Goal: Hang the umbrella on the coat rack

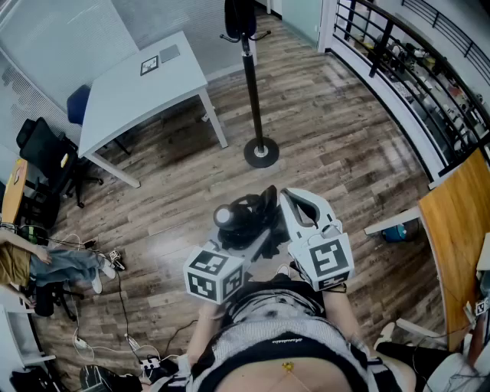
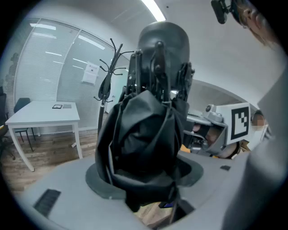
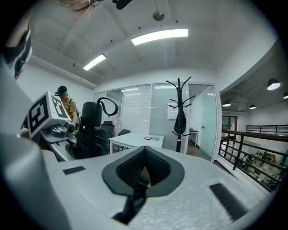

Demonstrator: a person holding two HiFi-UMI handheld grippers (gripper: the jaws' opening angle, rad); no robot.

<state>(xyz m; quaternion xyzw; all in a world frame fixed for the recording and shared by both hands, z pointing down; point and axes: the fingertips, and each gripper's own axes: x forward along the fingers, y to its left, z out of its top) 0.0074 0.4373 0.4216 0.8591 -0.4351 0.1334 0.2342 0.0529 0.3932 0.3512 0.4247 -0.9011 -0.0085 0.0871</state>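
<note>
A folded black umbrella (image 1: pixel 243 217) sits upright between the jaws of my left gripper (image 1: pixel 246 233), which is shut on it just in front of my body. In the left gripper view the umbrella (image 2: pixel 144 130) fills the centre and hides the pads. The coat rack (image 1: pixel 253 92) stands ahead on a round base (image 1: pixel 261 151), well beyond the umbrella, and its hooks (image 2: pixel 112 63) show behind it. My right gripper (image 1: pixel 289 197) hovers beside the umbrella on its right. Its jaws (image 3: pixel 144 173) stand shut with nothing between them. From there the umbrella (image 3: pixel 87 130) shows at left and the coat rack (image 3: pixel 180 112) straight ahead.
A dark item (image 1: pixel 240 15) hangs from the top of the rack. A white table (image 1: pixel 145 84) stands left of the rack, with dark office chairs (image 1: pixel 46 153) beyond it. A black railing (image 1: pixel 406 69) curves along the right, and a wooden desk (image 1: pixel 459 230) is near right. Cables (image 1: pixel 115 306) lie on the floor at left.
</note>
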